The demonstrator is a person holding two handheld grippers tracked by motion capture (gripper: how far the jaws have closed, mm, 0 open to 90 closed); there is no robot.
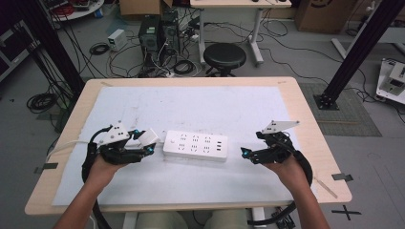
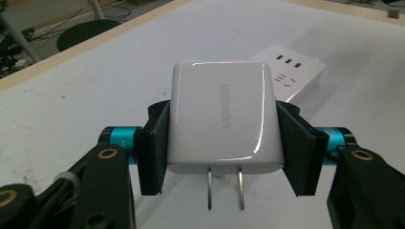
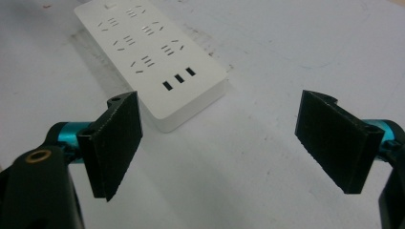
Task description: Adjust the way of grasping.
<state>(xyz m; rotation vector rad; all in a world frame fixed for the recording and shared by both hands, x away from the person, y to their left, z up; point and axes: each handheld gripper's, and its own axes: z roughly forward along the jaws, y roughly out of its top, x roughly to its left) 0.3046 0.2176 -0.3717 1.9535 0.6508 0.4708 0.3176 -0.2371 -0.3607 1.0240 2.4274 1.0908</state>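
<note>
The left hand-held gripper (image 2: 222, 157) is clamped on a white charger (image 2: 223, 117): its two black pads (image 2: 154, 150) press flat against the charger's opposite sides, and the left gripper view shows the glossy face with grey lettering turned up toward the camera and two metal prongs (image 2: 224, 188) sticking out toward the bottom of that view. In the high view the left hand-held gripper (image 1: 149, 144) is held at the left of the desk, its tips pointing toward the middle, with the charger (image 1: 149, 137) lifted clear of the surface and just beside the left end of a white power strip (image 1: 196, 146). The strip lies flat near the centre of the white mat (image 1: 191, 107) that covers most of the desk (image 1: 305, 114), its long side running across the high view, with rows of sockets on top and three small ports near its right end. The right hand-held gripper (image 1: 244, 153) rests at the right of the strip, close to that end but not touching it, its tips aimed at the strip. In the right gripper view its jaws stand wide apart with nothing between them, the right hand-held gripper (image 3: 222, 143) low over the mat and the near corner of the power strip (image 3: 153, 57) lying ahead of its left pad (image 3: 117, 143).
</note>
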